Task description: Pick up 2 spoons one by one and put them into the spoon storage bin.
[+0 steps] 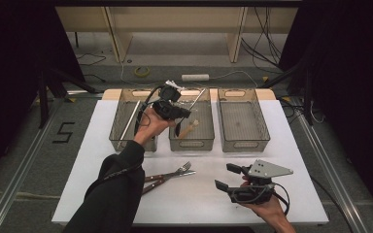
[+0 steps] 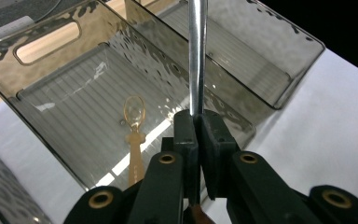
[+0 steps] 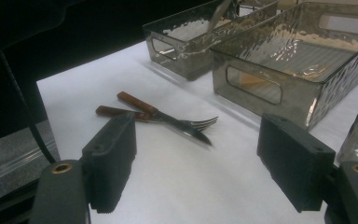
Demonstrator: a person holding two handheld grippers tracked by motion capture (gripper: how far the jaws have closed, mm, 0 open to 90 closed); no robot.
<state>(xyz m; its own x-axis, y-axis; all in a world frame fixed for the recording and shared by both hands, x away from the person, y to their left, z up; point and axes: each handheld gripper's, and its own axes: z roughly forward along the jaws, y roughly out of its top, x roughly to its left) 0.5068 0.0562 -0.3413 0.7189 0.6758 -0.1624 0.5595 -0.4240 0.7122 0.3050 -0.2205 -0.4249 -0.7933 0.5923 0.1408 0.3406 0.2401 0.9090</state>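
Above the middle bin (image 2: pixel 98 70), left claw (image 2: pixel 198 135) clamps a metal utensil (image 2: pixel 197 56)

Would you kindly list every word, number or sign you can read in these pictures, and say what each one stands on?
"5": a dark numeral marked on the grey floor left of the table, seen in the high view.
No other readable text: the three bins, the fork, the knife and the grippers carry no lettering that can be made out in any view.
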